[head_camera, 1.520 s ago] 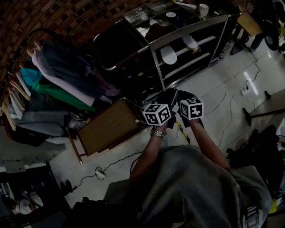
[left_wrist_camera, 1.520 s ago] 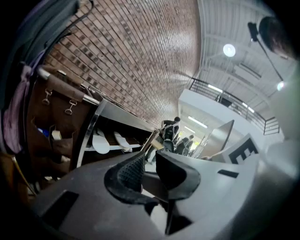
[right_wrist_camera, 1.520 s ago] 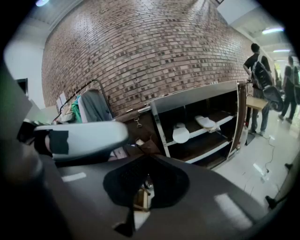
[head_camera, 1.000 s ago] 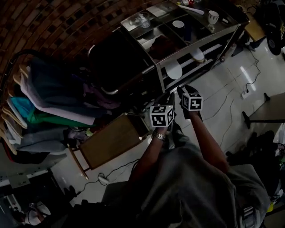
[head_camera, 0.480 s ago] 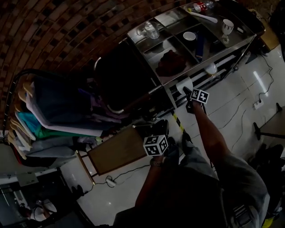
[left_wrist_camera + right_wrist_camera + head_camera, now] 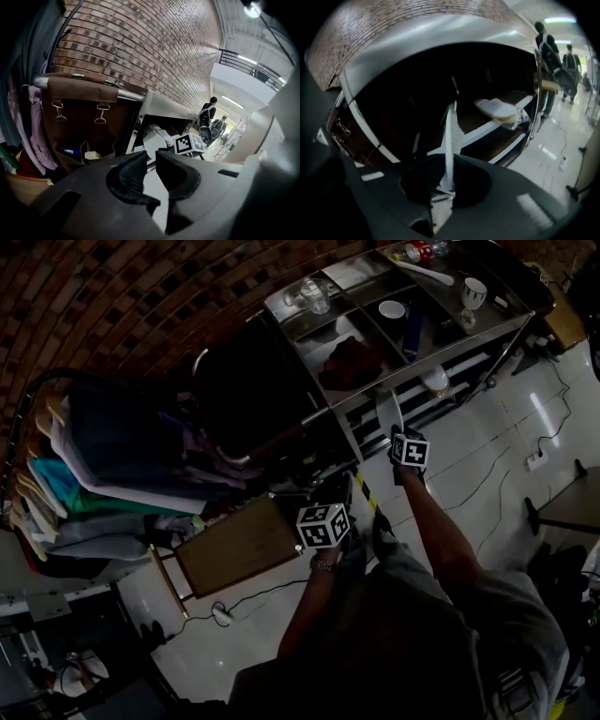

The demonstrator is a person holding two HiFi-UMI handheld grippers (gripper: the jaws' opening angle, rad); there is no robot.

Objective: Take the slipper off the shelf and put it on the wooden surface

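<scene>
Brown rectangular wooden surface [image 6: 234, 545] stands on the pale tiled floor [image 6: 487, 474], near-left of the steel-framed dark shelf unit [image 6: 427, 338] along the red brick wall [image 6: 112, 296], with hanging clothes [image 6: 112, 456] to its left. Right gripper [image 6: 446, 160]: jaws have just been closing and are now narrow, pinching the thin white slipper [image 6: 451, 129] edge-on at the shelf front, well apart from the wood. Left gripper [image 6: 151, 158]: jaws a slit apart, nothing between them, by the wood's right end.

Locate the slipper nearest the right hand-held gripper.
Right gripper view, centre: the slipper stands edge-on between the jaws of the right hand-held gripper, just closed on it, at the shelf front, left of a second slipper lying on the shelf.
</scene>
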